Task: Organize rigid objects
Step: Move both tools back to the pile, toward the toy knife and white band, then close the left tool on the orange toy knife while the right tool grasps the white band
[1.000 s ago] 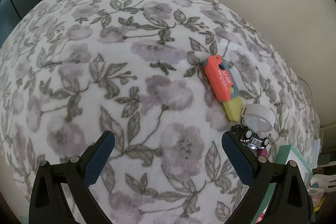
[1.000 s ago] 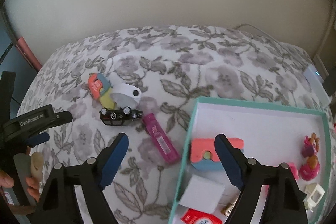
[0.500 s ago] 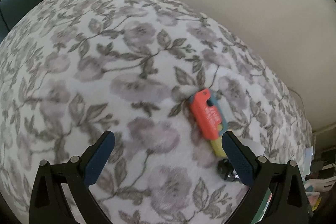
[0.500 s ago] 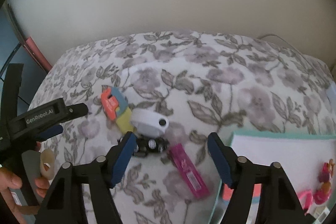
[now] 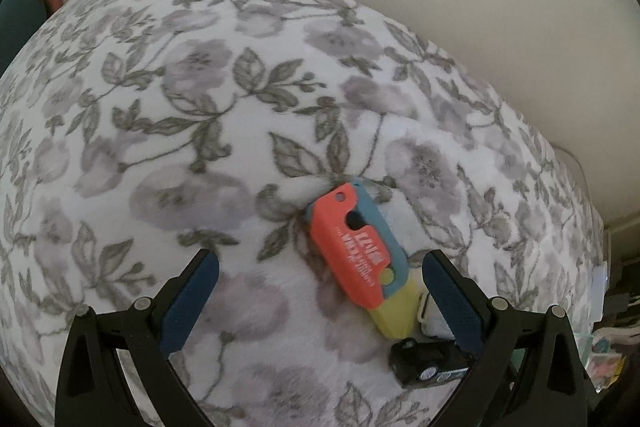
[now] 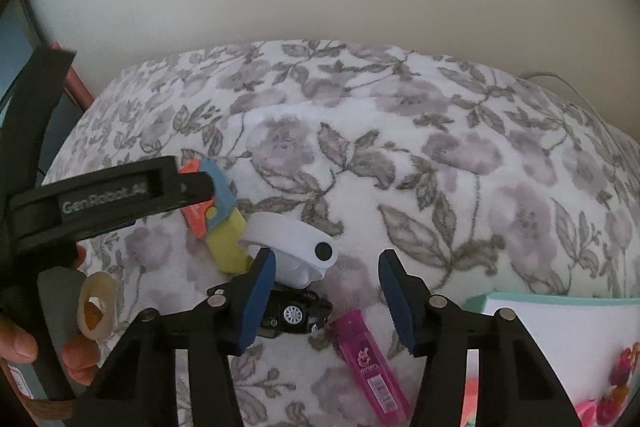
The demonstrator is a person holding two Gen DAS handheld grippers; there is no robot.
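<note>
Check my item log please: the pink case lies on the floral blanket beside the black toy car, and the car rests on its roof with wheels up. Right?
Not quite. The black toy car rests on its wheels, not its roof; the right wrist view shows a wheel low on its side. The pink case does lie on the floral blanket beside it.

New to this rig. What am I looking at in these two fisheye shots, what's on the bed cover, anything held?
No robot: a person carries a two-finger gripper in each hand, each with a camera looking along its fingers.

The left gripper is open over an orange, blue and yellow toy on the floral cover.

The right gripper has its jaws closing with nothing pressed between them. Ahead lie a white band, a black toy car and a pink case; a teal-rimmed box sits on the right. Nothing is held.
</note>
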